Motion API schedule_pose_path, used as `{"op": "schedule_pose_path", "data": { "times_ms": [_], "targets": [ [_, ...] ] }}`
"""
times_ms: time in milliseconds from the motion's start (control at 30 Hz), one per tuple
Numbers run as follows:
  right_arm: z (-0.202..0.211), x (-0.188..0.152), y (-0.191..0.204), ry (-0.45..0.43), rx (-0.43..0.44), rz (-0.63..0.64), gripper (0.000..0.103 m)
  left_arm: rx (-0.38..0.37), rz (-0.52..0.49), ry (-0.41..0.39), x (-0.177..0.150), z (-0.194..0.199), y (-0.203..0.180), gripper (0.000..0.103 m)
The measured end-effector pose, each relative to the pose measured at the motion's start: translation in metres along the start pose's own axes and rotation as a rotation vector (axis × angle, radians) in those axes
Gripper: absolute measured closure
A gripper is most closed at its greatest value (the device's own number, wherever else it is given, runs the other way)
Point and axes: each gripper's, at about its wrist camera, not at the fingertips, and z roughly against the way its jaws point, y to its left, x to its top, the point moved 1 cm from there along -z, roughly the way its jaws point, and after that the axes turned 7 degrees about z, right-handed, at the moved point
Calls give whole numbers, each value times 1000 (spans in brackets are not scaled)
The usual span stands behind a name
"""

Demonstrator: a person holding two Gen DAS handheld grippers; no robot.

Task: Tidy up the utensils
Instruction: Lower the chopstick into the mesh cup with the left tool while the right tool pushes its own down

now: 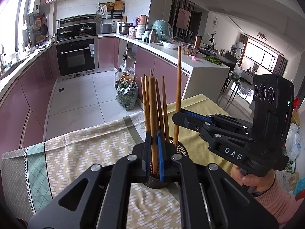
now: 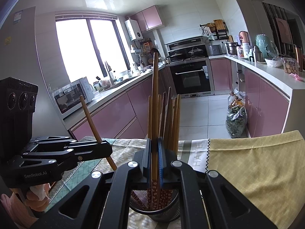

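Wooden chopsticks stand bunched in a mesh holder (image 2: 154, 212) that sits on a patterned cloth (image 1: 80, 152) covering the table, near the cloth's far edge in the left wrist view. Each gripper pinches one stick of its own, presumably to seat it in the holder with the rest.

At the left, the left gripper (image 1: 154, 152) has its jaws pressed onto a chopstick (image 1: 152, 114), clamped between the blue pads. In the right wrist view this stick leans away from the bunch, top tilted toward the window, and its lower end is hidden, so I cannot tell whether it is already inside the rim.

At the right, the right gripper (image 2: 154, 159) pinches a taller chopstick (image 2: 154, 99) near its lower part. That stick is held about upright, which suits a straight drop; its patterned end already dips below the holder's rim among the others, though whether it touches bottom is not visible.

A hand (image 1: 255, 181) in a pink sleeve carries the right gripper.
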Motion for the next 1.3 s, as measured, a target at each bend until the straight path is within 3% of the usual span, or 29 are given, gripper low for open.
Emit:
{"op": "schedule_pose_path", "data": {
  "times_ms": [1300],
  "targets": [
    [-15, -12, -2, 64, 9, -8, 97, 46, 13, 41, 7, -46, 9, 95]
  ]
}}
